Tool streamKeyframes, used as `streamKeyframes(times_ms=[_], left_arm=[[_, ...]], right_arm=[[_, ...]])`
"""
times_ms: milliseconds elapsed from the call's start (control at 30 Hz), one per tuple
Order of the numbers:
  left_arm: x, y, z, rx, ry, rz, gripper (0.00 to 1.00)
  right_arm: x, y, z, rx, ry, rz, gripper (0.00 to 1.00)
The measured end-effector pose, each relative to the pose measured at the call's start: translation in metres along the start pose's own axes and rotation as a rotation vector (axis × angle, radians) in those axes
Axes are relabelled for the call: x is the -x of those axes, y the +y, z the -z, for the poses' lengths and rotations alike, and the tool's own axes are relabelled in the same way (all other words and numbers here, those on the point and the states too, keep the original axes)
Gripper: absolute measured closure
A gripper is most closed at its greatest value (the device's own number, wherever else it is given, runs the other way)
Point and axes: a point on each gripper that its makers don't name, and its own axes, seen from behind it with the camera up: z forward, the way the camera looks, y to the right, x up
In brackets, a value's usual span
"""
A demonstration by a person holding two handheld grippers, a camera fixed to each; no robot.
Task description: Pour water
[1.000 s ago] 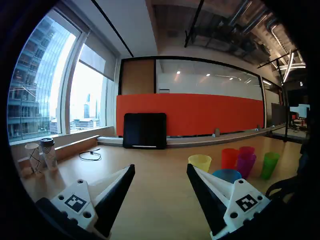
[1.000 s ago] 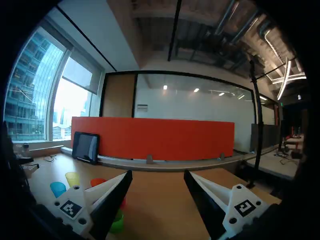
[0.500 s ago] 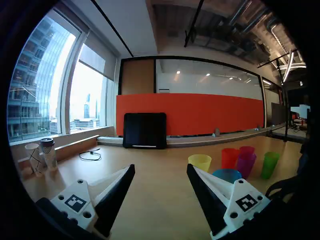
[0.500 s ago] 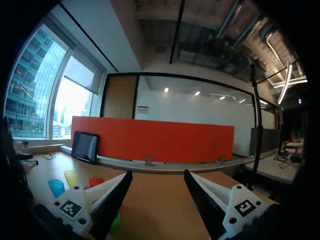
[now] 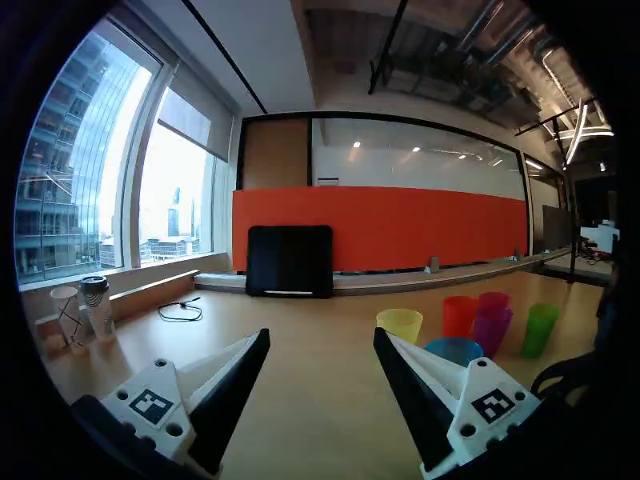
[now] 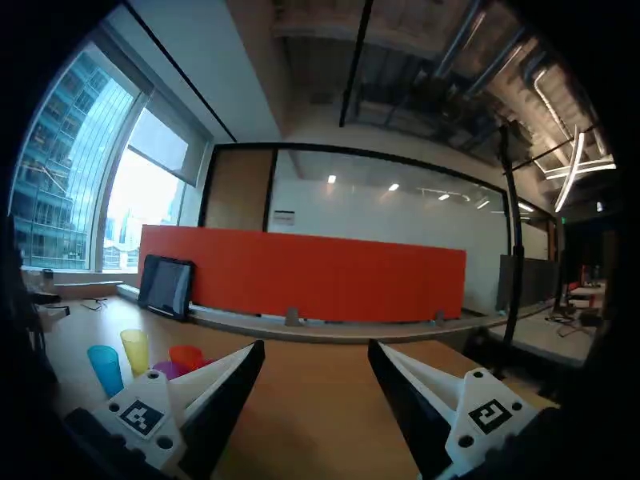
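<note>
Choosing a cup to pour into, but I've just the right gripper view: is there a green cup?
Observer: Yes, a green cup stands on the table, rightmost of the cups in the left gripper view.
Operator: Is the left hand-held gripper free?
Observer: Yes, it is open, with nothing between its fingers.
Operator: Which cup is nearest it?
Observer: The blue cup, partly behind one finger.

We are seeing a black tablet [image 5: 290,261] standing before the orange partition [image 5: 400,227], a cable [image 5: 180,310] lying on the table [image 5: 320,392], and a lidded cup [image 5: 96,306] standing by the window [image 5: 172,204].
</note>
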Motion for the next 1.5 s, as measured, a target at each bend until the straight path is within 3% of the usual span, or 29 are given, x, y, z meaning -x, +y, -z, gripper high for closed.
streamKeyframes(times_ms=[467,700,900,1500], left_arm=[[0.000,0.002,0.000,0.000,0.000,0.000,0.04],[0.000,0.001,0.000,0.000,0.000,0.000,0.04],[0.000,0.002,0.000,0.000,0.000,0.000,0.04],[0.000,0.003,0.000,0.000,0.000,0.000,0.04]], right_arm=[[0.049,0.011,-0.006,0.020,-0.039,-0.033,0.00],[0.070,0.025,-0.005,0.037,-0.068,-0.080,0.00],[0.078,0.032,-0.004,0.042,-0.078,-0.103,0.00],[0.084,0.021,-0.006,0.013,-0.080,-0.080,0.00]])
